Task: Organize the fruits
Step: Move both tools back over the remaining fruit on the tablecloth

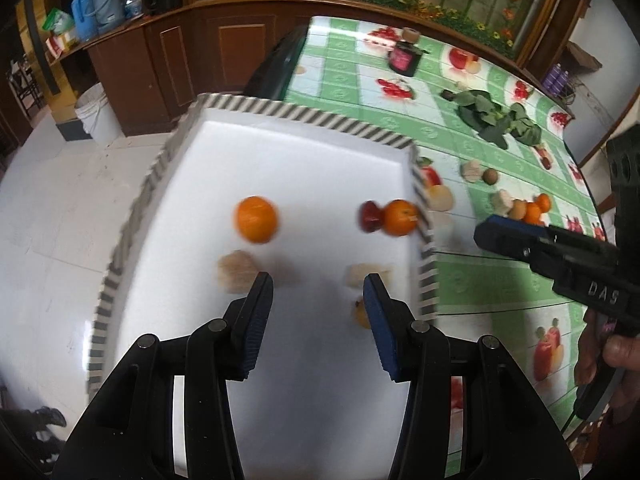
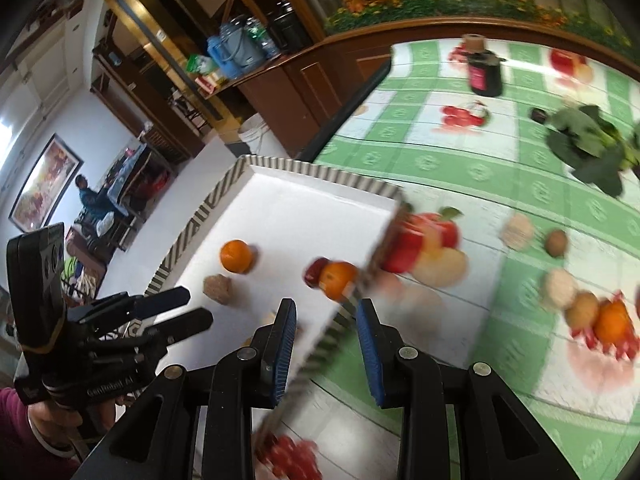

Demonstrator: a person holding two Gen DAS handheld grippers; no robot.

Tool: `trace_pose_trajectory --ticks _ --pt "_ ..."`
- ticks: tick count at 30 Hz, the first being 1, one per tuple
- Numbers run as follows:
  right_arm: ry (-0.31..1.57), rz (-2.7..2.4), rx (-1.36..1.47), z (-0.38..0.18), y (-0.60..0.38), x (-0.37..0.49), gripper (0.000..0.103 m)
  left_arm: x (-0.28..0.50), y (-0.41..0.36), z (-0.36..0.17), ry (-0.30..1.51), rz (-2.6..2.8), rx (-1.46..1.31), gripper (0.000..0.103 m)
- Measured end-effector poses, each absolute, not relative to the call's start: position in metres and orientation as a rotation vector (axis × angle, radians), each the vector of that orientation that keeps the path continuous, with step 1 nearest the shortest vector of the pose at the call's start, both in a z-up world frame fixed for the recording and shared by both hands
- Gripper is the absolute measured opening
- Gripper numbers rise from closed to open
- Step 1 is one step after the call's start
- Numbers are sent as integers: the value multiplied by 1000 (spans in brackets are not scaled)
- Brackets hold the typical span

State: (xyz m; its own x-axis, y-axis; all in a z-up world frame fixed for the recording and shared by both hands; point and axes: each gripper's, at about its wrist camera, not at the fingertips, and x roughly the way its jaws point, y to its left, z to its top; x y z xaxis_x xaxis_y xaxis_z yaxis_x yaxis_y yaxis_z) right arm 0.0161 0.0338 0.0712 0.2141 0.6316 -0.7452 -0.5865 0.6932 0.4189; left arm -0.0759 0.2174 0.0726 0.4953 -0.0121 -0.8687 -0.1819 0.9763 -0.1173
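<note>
A white tray with a striped rim sits at the table's left end. In it lie two oranges, a red fruit and blurred tan pieces. My left gripper hangs open over the tray's near part with nothing between its fingers. Over the tray's right rim my right gripper stands open and holds nothing. More fruit lies loose on the cloth to the right: an orange, tan and pale pieces and a brown one.
The green checked tablecloth carries printed fruit pictures. Leafy greens lie further back, with a dark jar and a tape roll beyond. The floor drops away left of the tray, by a white bucket.
</note>
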Motion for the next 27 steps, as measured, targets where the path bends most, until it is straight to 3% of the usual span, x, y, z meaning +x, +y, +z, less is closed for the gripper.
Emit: trace_pose_trajectory --ticks 18,27 --pt "1109 614 151 48 -108 25 30 -3 115 73 1067 -75 -127 47" --pt "1119 632 134 34 -103 52 30 46 94 61 1107 -97 -110 47"
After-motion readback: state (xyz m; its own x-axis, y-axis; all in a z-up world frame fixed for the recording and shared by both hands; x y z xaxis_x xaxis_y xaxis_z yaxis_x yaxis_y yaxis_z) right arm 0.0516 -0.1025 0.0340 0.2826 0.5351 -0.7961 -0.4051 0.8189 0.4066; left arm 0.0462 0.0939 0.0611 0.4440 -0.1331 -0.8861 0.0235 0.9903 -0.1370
